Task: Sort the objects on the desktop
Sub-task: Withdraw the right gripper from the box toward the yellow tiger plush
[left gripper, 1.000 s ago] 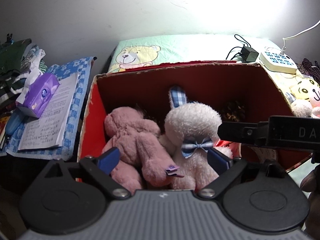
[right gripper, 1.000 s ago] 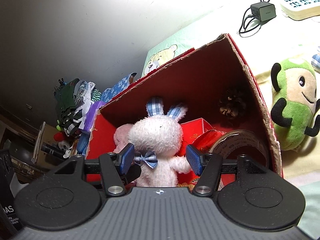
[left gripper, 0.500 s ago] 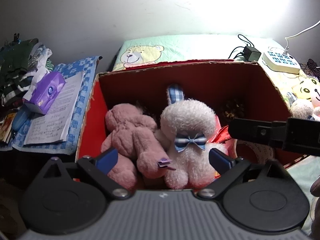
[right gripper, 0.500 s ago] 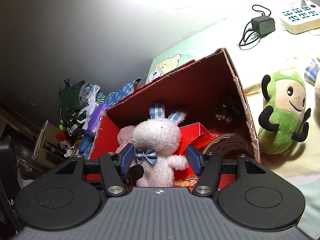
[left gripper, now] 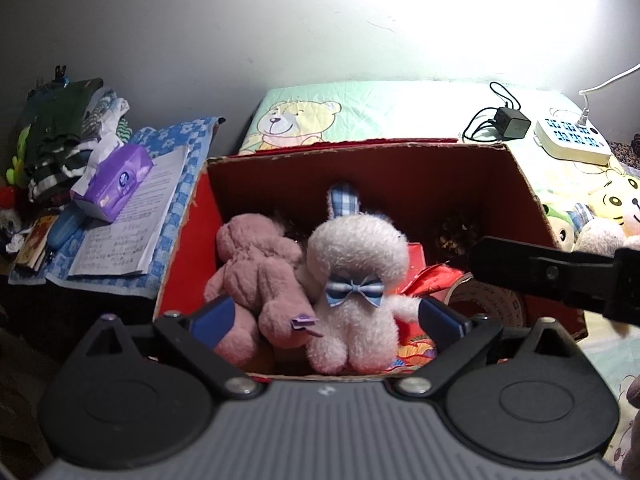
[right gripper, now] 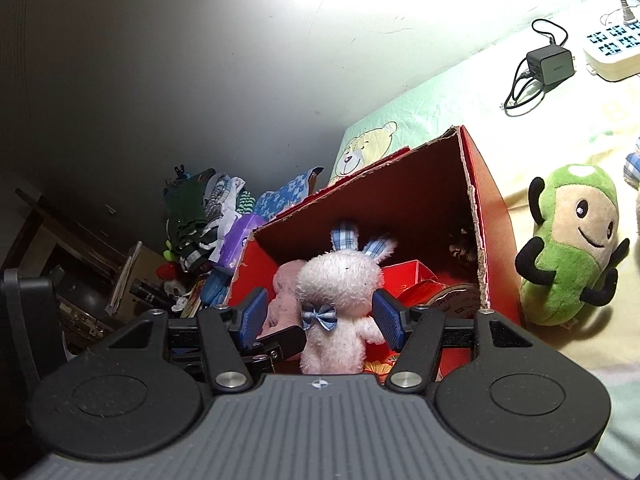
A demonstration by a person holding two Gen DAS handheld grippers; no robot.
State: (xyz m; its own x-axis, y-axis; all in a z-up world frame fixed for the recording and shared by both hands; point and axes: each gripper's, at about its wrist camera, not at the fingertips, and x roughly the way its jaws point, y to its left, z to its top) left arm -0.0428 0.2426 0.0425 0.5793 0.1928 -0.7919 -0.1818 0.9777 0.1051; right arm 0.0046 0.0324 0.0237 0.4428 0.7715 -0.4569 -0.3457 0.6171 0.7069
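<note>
Ahead of the fingers, one red cardboard box [left gripper: 188,240] holds two plush toys, a white rabbit [left gripper: 356,280] and a pink bear [left gripper: 256,276], plus one tape roll [left gripper: 488,300] and one pine cone [left gripper: 456,232]. Right of the tool lies one green plush [right gripper: 572,248], and beyond it one charger [right gripper: 550,65] and one power strip [right gripper: 612,50].

A plain grey-white wall [left gripper: 200,40] fills the back of both views, washed out at the upper right by a strong glare of light [left gripper: 500,12] that fades to shadow toward the left. Below it lies a pale green cloth [left gripper: 400,108] printed with a yellow cartoon bear [left gripper: 298,120]. To its left a blue-and-white checked cloth [left gripper: 176,184] covers a lower surface, with a heap of folded clothes [left gripper: 68,136] against the wall. In the right wrist view, dark wooden furniture [right gripper: 52,236] stands in the dim left corner.
</note>
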